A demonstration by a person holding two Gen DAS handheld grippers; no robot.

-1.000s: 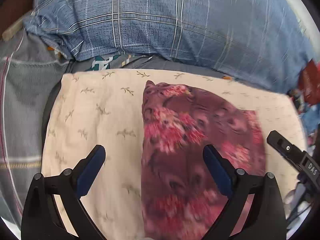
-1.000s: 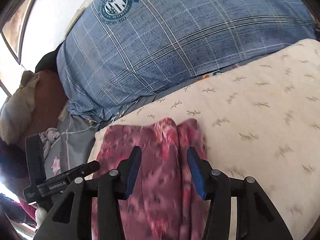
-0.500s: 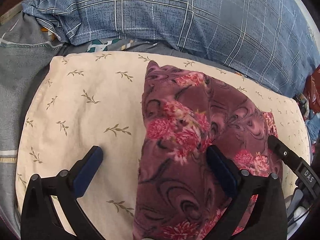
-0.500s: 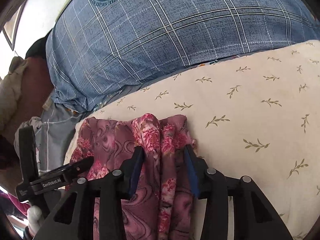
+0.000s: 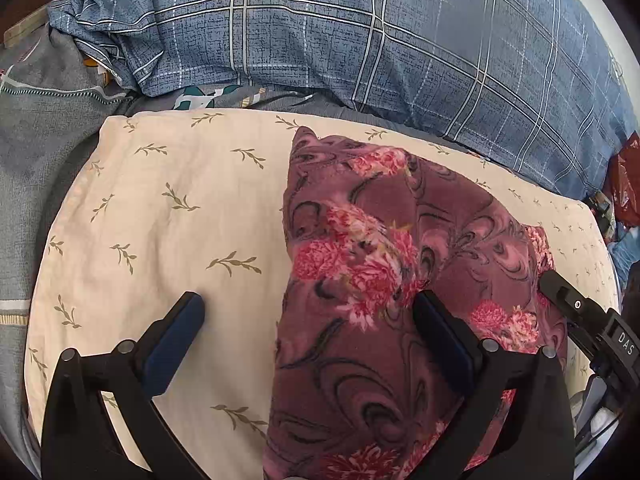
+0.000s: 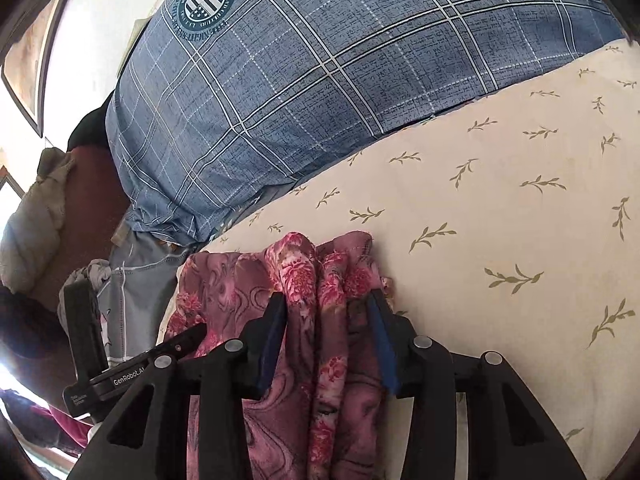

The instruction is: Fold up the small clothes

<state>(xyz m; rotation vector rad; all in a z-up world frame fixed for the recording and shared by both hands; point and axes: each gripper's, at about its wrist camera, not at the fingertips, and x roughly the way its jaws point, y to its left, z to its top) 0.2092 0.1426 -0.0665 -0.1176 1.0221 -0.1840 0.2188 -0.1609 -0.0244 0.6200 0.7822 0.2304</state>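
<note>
Floral garment (image 5: 384, 280): maroon-pink cloth, lying on cream leaf-print pillow (image 5: 172, 208), toward its right half in left view; bunched into ridges at near edge in right view (image 6: 320, 280).
Left gripper (image 5: 308, 312): jaws spread wide, holding nothing; 1 finger over pillow, other over garment.
Right gripper (image 6: 326, 312): jaws narrowed around gathered folds, pads pressing cloth both sides.
Blue plaid pillow (image 5: 360, 40): behind cream pillow, touching its far edge.

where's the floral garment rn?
Floral garment lies on the cream leaf-print pillow, right half in the left-wrist view; right gripper straddles its bunched edge.
</note>
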